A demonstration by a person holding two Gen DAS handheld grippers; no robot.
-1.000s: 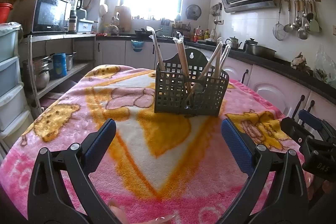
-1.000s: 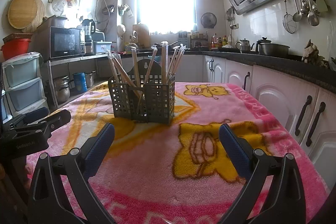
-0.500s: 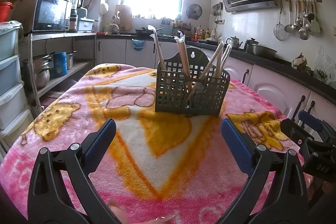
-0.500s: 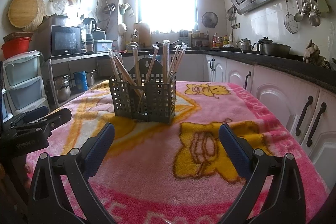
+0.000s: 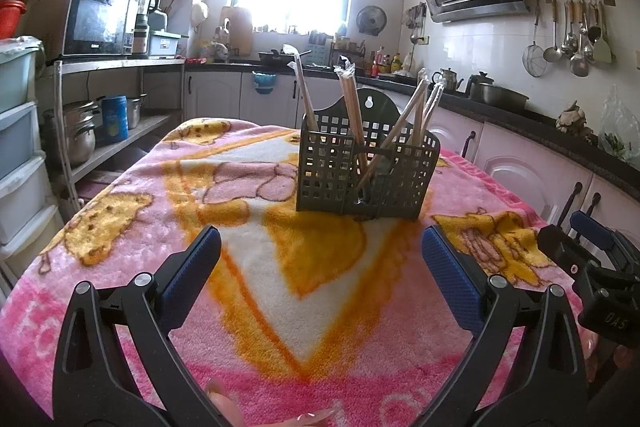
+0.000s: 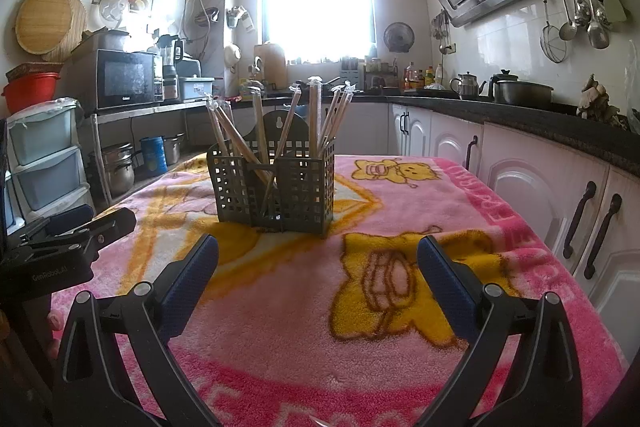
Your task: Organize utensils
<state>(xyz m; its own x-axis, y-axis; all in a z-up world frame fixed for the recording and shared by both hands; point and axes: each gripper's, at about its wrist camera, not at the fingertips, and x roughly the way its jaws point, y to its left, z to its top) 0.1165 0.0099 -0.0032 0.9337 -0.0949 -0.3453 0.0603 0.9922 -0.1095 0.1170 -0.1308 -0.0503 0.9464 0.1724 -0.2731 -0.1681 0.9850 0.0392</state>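
Note:
A dark grey perforated utensil basket [image 5: 366, 173] [image 6: 276, 187] stands upright on the pink and yellow blanket [image 5: 280, 259] [image 6: 360, 287]. Several plastic-wrapped chopstick pairs [image 5: 352, 103] [image 6: 314, 119] stick up out of its compartments at different angles. My left gripper [image 5: 320, 267] hovers open in front of the basket, with nothing between its blue pads. My right gripper [image 6: 318, 267] is open too, a little back from the basket and to its right. Each gripper shows in the other's view, the right one [image 5: 592, 267] at the right edge and the left one [image 6: 60, 247] at the left edge.
White cabinets under a dark counter [image 6: 540, 131] run along the right, with a pot [image 6: 520, 91] and kettle on top. A shelf with a microwave [image 6: 124, 79] and plastic drawers [image 6: 44, 163] stands on the left. Fingertips [image 5: 224, 403] show at the bottom edge.
Both views have drifted only slightly; the basket sits a touch higher in frame. Both grippers stay open and empty.

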